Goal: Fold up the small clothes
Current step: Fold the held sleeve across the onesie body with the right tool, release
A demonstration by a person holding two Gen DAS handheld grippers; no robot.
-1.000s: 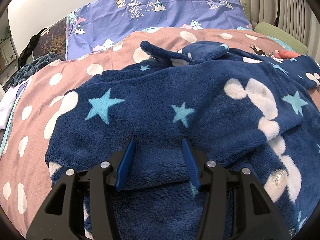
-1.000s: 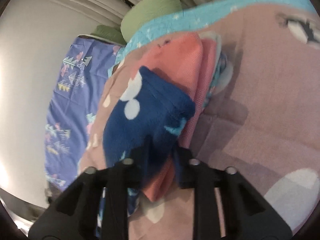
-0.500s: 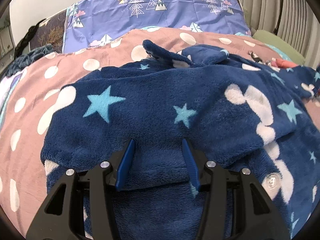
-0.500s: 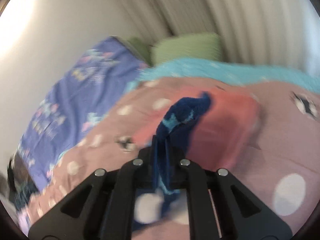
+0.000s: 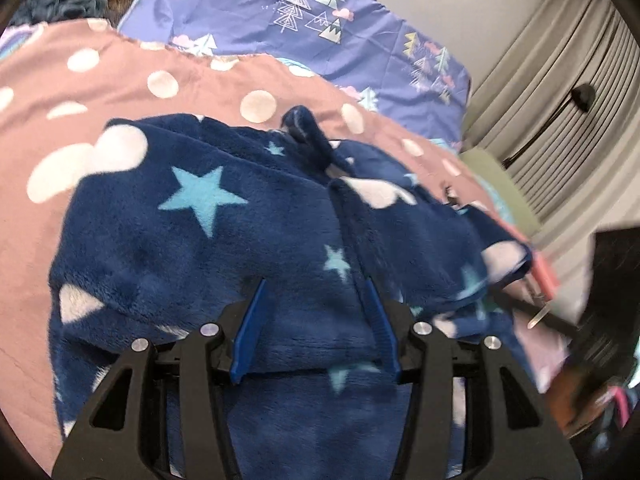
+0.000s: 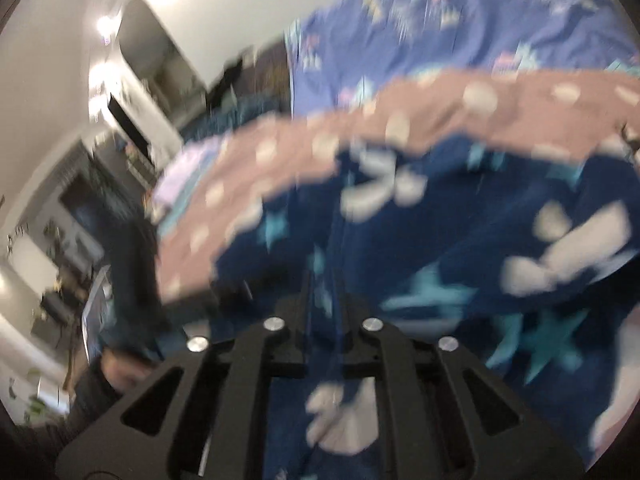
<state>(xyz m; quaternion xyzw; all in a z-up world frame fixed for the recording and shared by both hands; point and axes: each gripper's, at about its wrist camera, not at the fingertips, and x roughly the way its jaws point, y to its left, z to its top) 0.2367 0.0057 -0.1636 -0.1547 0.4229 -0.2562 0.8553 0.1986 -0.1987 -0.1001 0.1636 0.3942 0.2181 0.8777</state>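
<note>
moved: right gripper [image 6: 322,292] has swung the sleeve end off the pink cloth and over onto the fleece garment [image 5: 208,248]; the view's all blur now.
right claw: pinched narrow on a strip of that fleece.
left gripper [image 5: 316,320]: jaws wide, fleece bunched between them, not clamped.
garment: spread on the dotted bedspread [image 5: 120,92], just below the tree-print pillow [image 5: 320,20].
risk: fast swing, so the thin pinch might slip, and the unpinned body could drag and crooked the fold.

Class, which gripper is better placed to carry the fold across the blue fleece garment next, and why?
Probably the right gripper: its jaws are shut on a strip of the blue fleece garment. The left gripper is open, merely straddling it.
</note>
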